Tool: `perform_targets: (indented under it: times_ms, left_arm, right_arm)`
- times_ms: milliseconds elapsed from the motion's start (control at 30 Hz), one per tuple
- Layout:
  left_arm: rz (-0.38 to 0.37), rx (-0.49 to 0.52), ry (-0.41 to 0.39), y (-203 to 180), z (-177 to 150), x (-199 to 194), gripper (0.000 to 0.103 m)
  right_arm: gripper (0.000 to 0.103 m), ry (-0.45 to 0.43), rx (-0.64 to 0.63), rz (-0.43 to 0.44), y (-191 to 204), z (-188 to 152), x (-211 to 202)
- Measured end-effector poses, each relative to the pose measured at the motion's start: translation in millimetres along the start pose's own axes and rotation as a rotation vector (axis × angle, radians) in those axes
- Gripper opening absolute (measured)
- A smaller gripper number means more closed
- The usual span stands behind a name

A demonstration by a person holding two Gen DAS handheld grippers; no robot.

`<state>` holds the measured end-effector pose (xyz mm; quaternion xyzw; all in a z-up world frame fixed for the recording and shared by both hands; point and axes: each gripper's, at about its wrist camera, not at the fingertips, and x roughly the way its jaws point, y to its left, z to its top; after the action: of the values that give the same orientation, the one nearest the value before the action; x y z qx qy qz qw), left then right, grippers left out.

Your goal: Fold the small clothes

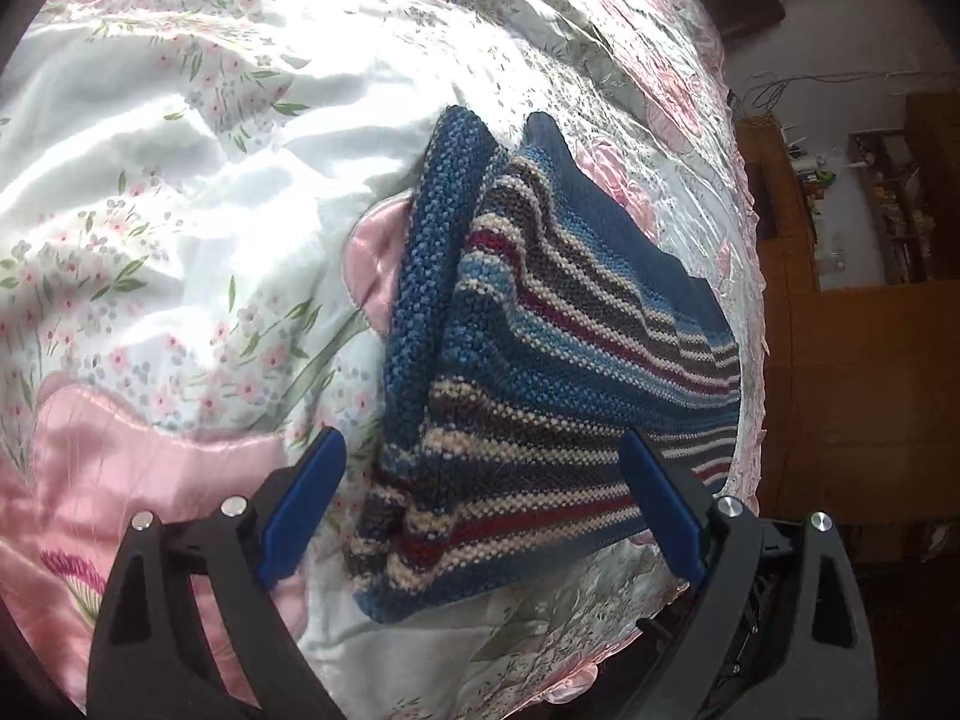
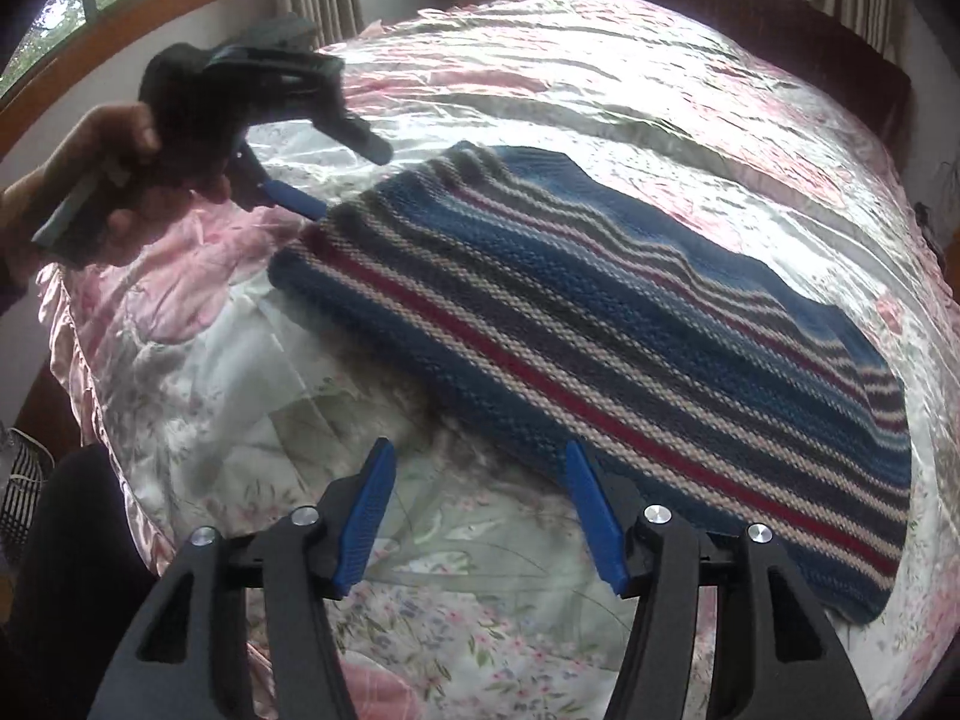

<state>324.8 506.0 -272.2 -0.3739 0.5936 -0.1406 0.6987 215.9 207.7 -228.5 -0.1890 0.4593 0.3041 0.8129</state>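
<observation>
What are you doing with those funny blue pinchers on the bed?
A person is folding a small striped knitted garment spread on a flowery bedspread. Each hand holds a tool with blue fingers. The left tool is open right at one end of the knit, where the fabric is bunched up. The right tool is open too, at the near edge, gripping nothing.

One striped knit garment (image 2: 600,324), two tongs (image 2: 480,456), one bedspread (image 2: 420,600).

Both wrist views share the striped knit (image 1: 540,360).
</observation>
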Motion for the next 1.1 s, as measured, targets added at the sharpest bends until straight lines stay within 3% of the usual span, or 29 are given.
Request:
perform_targets:
  times_ms: [267, 567, 833, 1100]
  left_arm:
    - [-0.056, -0.020, 0.045, 11, 38, 23, 0.092]
    - [-0.066, 0.012, 0.087, 4, 66, 41, 0.093]
    - [-0.046, 0.034, 0.117, -6, 84, 57, 0.096]
    - [-0.057, 0.026, 0.118, -8, 100, 60, 0.094]
  right_arm:
    - [0.064, -0.018, -0.120, -0.019, 41, 39, 36]
    - [0.069, -0.009, -0.162, -0.020, 64, 54, 73]
    - [0.079, -0.034, -0.255, -0.126, 96, 47, 97]
    - [0.082, -0.139, -0.376, -0.319, 125, 60, 113]
